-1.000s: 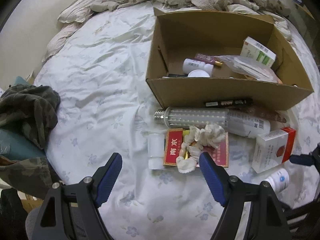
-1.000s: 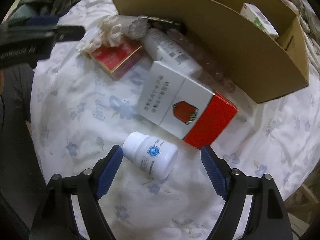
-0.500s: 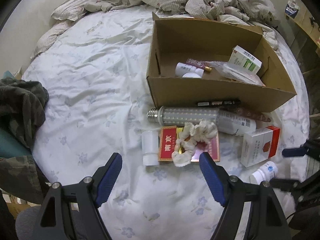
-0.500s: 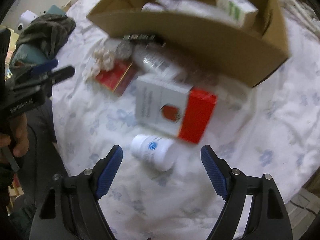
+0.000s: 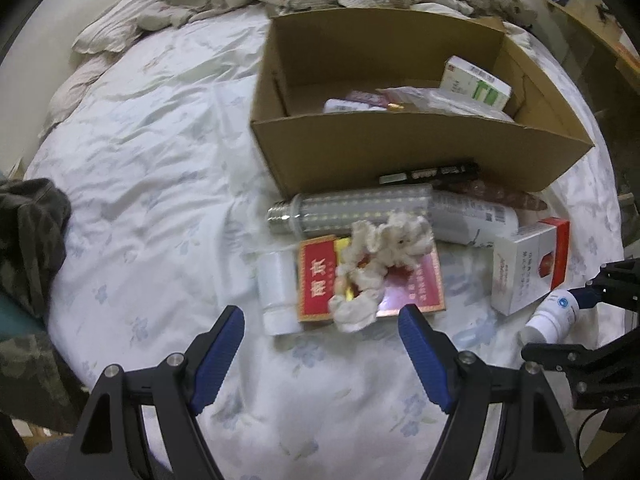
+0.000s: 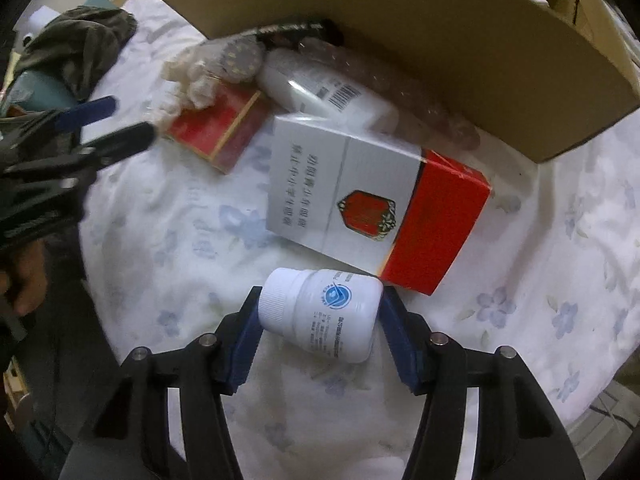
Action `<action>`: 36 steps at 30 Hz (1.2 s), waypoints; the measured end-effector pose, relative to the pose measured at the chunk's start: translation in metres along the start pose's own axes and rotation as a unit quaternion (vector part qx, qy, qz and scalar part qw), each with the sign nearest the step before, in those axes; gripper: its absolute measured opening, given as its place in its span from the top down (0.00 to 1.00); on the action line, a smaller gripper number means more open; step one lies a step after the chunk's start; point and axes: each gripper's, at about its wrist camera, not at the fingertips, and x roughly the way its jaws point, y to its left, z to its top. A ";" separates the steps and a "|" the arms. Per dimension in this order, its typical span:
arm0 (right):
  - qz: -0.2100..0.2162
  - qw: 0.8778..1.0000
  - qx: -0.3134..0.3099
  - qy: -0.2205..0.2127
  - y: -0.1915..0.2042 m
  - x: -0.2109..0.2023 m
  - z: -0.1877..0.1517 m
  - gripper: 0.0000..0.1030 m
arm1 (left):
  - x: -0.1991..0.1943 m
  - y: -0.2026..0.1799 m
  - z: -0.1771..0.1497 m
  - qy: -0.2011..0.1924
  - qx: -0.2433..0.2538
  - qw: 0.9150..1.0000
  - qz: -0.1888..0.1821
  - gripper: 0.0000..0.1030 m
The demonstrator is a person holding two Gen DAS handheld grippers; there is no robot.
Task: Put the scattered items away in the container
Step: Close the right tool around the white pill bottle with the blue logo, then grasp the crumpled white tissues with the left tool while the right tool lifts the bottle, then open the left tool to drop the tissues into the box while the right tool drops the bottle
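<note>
Matt brown cardboard box (image 5: pixel 420 152) at far right; smooth white plastic bottle (image 6: pixel 320 314) near — glossy film-wrapped red-and-white carton (image 6: pixel 372 204); soft, creased cotton bedsheet (image 5: pixel 160 168) — fluffy scrunchie (image 5: pixel 380 256).

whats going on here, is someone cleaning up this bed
Yes. A person with tongs in each hand is clearing items off the bed into a cardboard box. The right tongs are closing around a white pill bottle lying beside a red-and-white carton; the pads look to be at its sides. The left tongs hang open above a red pack with a white scrunchie on it. A few items are already in the box.
</note>
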 end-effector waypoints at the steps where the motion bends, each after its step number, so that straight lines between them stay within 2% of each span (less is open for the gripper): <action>1: 0.010 1.000 -0.003 -0.005 0.000 -0.006 0.000 0.40 | 0.000 -0.001 0.001 -0.002 0.001 1.000 -0.002 0.22; 5: 0.038 0.998 0.004 -0.040 -0.004 -0.035 0.003 0.40 | 0.003 -0.006 0.011 -0.010 0.003 1.000 -0.007 0.23; 7: 0.045 0.997 0.012 -0.063 -0.012 -0.052 0.006 0.40 | 0.008 -0.007 0.015 -0.008 0.003 1.000 -0.001 0.30; 9: 0.050 0.994 0.026 -0.089 -0.022 -0.069 0.009 0.40 | 0.015 -0.008 0.018 0.003 0.001 1.000 -0.004 0.48; 13: 0.058 0.988 0.057 -0.131 -0.043 -0.097 0.022 0.41 | 0.024 -0.010 0.017 0.015 0.005 1.000 -0.010 0.65; 14: 0.060 0.986 0.063 -0.139 -0.047 -0.102 0.023 0.41 | 0.024 -0.011 0.017 0.017 0.009 1.000 -0.014 0.76; 15: 0.060 0.985 0.068 -0.145 -0.048 -0.107 0.024 0.41 | 0.024 -0.012 0.017 0.016 0.010 1.000 -0.015 0.81; 20: 0.070 0.976 0.096 -0.185 -0.052 -0.116 0.036 0.41 | 0.004 -0.009 0.016 -0.002 0.011 0.999 -0.029 0.83; 26: 0.085 0.960 0.143 -0.226 -0.066 -0.140 0.053 0.41 | -0.049 0.002 0.028 -0.062 0.005 0.997 -0.054 0.83; 32: 0.100 0.953 0.162 -0.236 -0.061 -0.136 0.085 0.41 | -0.073 0.013 0.071 -0.110 -0.014 0.992 -0.060 0.83; 36: 0.098 0.956 0.168 -0.220 -0.060 -0.121 0.107 0.40 | -0.065 0.015 0.104 -0.112 -0.032 0.992 -0.055 0.83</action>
